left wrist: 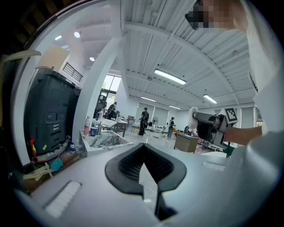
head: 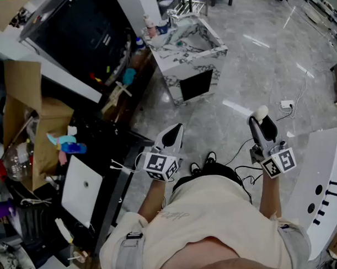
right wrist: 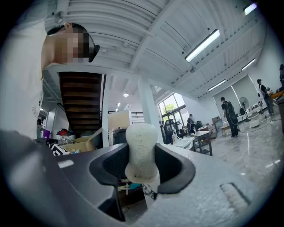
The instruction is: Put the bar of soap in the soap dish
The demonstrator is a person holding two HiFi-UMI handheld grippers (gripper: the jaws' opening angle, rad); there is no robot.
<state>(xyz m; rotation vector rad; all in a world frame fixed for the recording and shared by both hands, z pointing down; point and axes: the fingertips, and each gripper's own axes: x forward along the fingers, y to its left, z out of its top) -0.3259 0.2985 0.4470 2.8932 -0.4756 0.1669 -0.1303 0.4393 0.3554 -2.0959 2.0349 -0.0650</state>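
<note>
White bar of soap (right wrist: pixel 141 153) upright, pinched between right gripper (right wrist: pixel 142 167) jaws

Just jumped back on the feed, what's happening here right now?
A person stands on a grey floor with a gripper in each hand. The right gripper has its jaws closed on the white bar of soap, held upright out in front. The left gripper is empty, jaws together. A marble sink stand is ahead and to the left, well apart from both. I can't pick out a soap dish.
</note>
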